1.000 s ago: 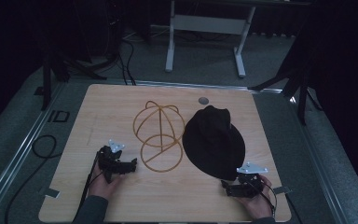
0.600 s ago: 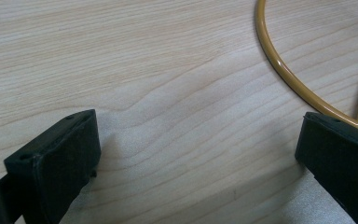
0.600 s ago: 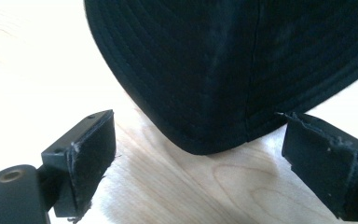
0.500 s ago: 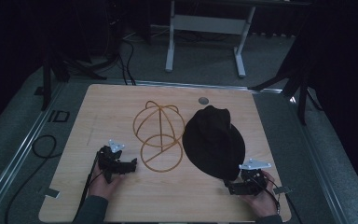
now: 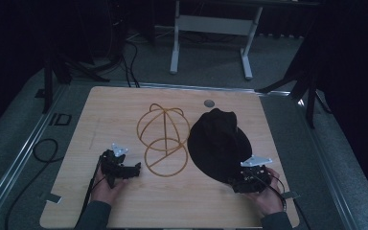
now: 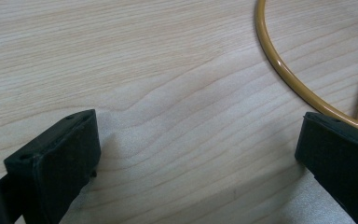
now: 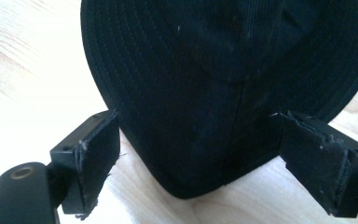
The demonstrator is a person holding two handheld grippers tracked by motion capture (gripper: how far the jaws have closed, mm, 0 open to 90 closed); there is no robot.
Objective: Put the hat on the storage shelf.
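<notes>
A black brimmed hat point(image 5: 218, 143) lies on the wooden table point(image 5: 100, 110), right of centre. Beside it on the left stands a yellow wire hat frame point(image 5: 163, 139) with a round ring base. My right gripper point(image 5: 237, 179) is at the hat's near edge; in the right gripper view its jaws are open with the hat's brim point(image 7: 223, 93) reaching in between the fingertips point(image 7: 98, 154). My left gripper point(image 5: 135, 170) rests left of the frame's ring, open. In the left gripper view bare wood lies between its jaws and the ring's wire point(image 6: 284, 70) curves past at upper right.
A small round grey insert point(image 5: 209, 103) sits near the table's far edge. A metal frame point(image 5: 52, 129) borders the table, with cables point(image 5: 38, 153) on the grey floor at the left. A white stand point(image 5: 211, 28) is beyond the table.
My right gripper has edged forward toward the hat's brim. The left gripper, the hat and the wire frame have stayed put.
</notes>
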